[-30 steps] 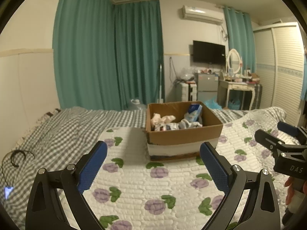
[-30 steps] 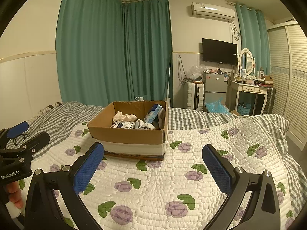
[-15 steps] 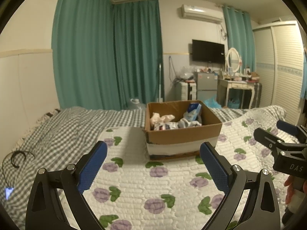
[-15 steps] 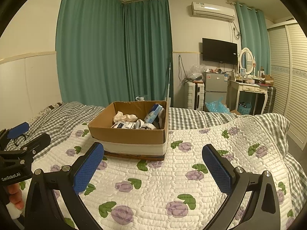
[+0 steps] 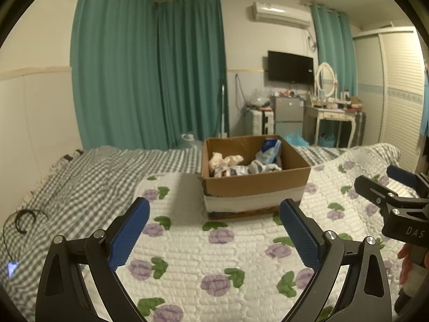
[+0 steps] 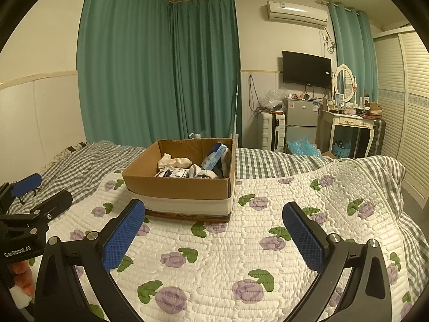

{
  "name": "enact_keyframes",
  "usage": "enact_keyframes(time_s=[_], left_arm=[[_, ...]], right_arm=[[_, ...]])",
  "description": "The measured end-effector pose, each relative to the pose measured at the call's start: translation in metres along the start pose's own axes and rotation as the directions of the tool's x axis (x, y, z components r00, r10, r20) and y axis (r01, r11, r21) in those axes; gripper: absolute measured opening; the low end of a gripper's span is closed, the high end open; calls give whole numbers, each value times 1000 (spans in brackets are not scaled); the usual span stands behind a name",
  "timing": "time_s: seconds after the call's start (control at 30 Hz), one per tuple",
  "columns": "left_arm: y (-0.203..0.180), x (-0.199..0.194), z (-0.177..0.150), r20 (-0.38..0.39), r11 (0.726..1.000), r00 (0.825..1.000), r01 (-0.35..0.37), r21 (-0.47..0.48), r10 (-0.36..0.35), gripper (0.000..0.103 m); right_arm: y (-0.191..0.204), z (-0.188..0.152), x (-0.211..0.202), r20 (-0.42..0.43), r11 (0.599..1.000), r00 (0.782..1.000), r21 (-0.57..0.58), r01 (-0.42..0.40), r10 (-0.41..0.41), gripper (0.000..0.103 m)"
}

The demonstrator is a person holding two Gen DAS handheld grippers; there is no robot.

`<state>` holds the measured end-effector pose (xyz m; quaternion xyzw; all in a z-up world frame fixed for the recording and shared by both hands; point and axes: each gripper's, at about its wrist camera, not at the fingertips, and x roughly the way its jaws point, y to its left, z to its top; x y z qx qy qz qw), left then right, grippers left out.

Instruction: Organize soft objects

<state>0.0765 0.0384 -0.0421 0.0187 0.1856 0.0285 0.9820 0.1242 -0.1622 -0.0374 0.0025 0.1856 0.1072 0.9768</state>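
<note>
A brown cardboard box (image 5: 254, 185) (image 6: 177, 187) sits on the flowered white quilt (image 5: 214, 255) (image 6: 241, 255), ahead of both grippers. Inside lie several soft things: a cream cloth (image 5: 224, 159) (image 6: 174, 162), rolled socks (image 5: 257, 167) (image 6: 201, 173) and a blue-and-white pack (image 5: 270, 146) (image 6: 213, 158). My left gripper (image 5: 214, 230) is open and empty, short of the box. My right gripper (image 6: 214, 233) is open and empty, also short of it. Each gripper shows at the edge of the other's view, the right one (image 5: 396, 201) and the left one (image 6: 29, 204).
A grey checked blanket (image 5: 80, 179) covers the bed's left and far side, with a black cable (image 5: 24, 217) on it. Teal curtains (image 5: 150, 75), a fridge (image 5: 288, 118), a dressing table (image 5: 335, 118) and a wardrobe (image 5: 402, 94) stand beyond the bed.
Both views have shifted only slightly; the box sits marginally lower and closer. Both grippers stay open and empty.
</note>
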Motion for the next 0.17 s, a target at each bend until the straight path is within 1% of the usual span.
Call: enact_keyframes(time_s=[0.17], left_arm=[[0,1,-1,-1,1000,1000,1,5,-1,99]], right_arm=[[0,-1,1,-4,1000,1000,1,-4,4,103]])
